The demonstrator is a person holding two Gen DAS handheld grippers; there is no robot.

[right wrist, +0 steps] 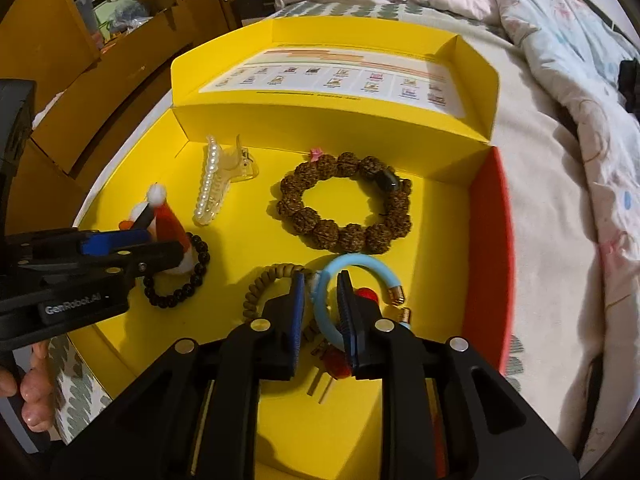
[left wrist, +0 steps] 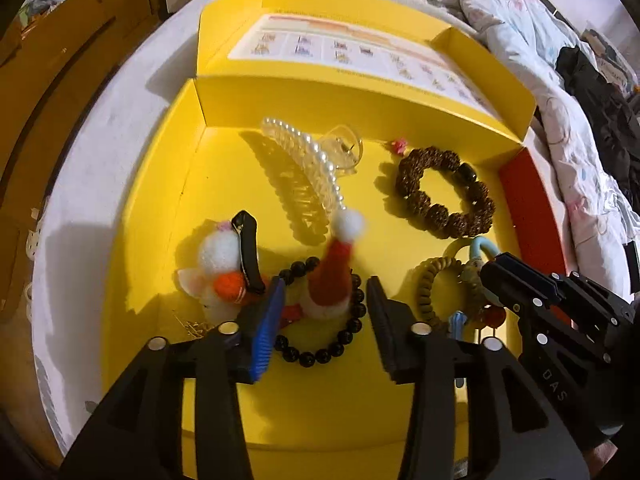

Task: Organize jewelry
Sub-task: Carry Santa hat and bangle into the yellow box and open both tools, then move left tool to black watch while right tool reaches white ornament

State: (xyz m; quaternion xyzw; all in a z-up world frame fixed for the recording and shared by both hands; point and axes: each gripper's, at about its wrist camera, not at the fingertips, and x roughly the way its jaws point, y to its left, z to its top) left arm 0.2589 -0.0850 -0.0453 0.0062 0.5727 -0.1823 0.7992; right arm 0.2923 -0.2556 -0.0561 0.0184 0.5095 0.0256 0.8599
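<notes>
A yellow box (left wrist: 160,208) holds the jewelry. My left gripper (left wrist: 326,298) is open, its fingers on either side of a red felt Santa-hat clip (left wrist: 334,268) that stands inside a black bead bracelet (left wrist: 320,356). A white fluffy hair clip (left wrist: 224,264) lies to the left. A pearl claw clip (left wrist: 304,160) and a brown seed bracelet (left wrist: 444,192) lie further back. My right gripper (right wrist: 320,292) is open around the left side of a light blue bangle (right wrist: 360,268), next to a tan coil hair tie (right wrist: 260,288). The red-hat clip (right wrist: 170,220) and brown bracelet (right wrist: 344,204) show there too.
The box's lid (right wrist: 332,76) stands open at the back with a printed sheet inside. The box's right wall (right wrist: 486,248) is red. The box lies on a bed with a quilt (right wrist: 560,80). Wooden furniture (right wrist: 60,40) stands to the left.
</notes>
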